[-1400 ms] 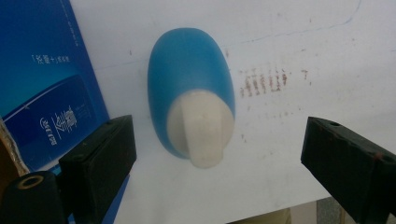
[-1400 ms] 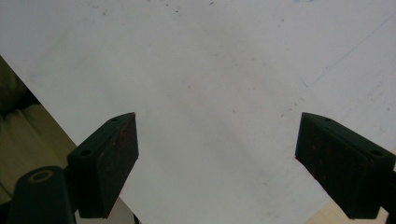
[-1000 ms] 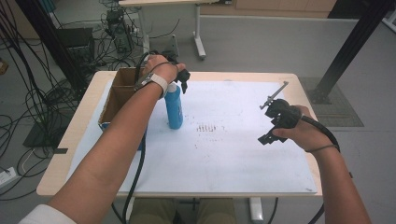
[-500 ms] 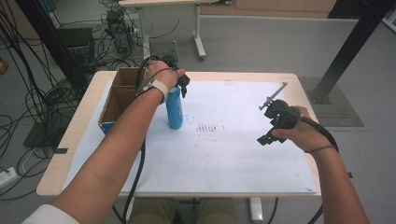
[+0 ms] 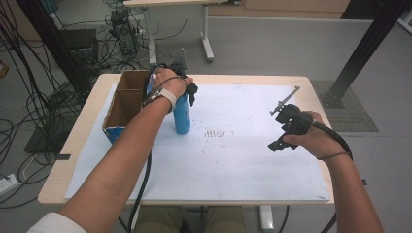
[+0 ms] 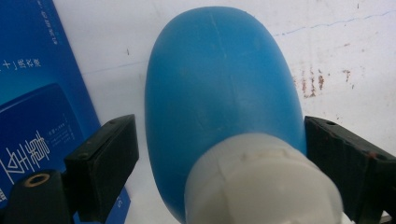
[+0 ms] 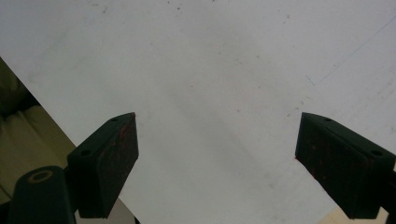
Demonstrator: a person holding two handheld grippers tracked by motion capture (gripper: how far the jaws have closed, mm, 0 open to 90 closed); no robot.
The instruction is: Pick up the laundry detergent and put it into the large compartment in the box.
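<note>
**Gripping the Upright Bottle Beside the Box**

On the wooden counter [image 5: 311, 92], covered by a large white paper sheet [image 5: 243, 155], an open brown cardboard box with a blue printed side [image 5: 121, 109] stands at the left edge. Just beside the box, on its right, stands the tall blue plastic bottle with a white cap [image 5: 182, 114], upright on the sheet.

1. Left gripper [image 6: 219, 154]: the jaws are spread and straddle the bottle just below the cap. The right jaw looks to be at or very near the bottle wall; a visible gap remains at the left jaw. No firm clamp is evident.
2. Centre the bottle between the jaws before closing, so that both pads meet the wall together and the bottle does not tip toward the box.
3. Close on the shoulder below the cap, where the smooth, rounded body is narrowest, to limit slipping.
4. Lift straight up to clear the box wall.
5. Right gripper [image 7: 217, 154]: jaws wide apart, empty, held above bare paper well apart from the bottle. Keep it clear.
</note>
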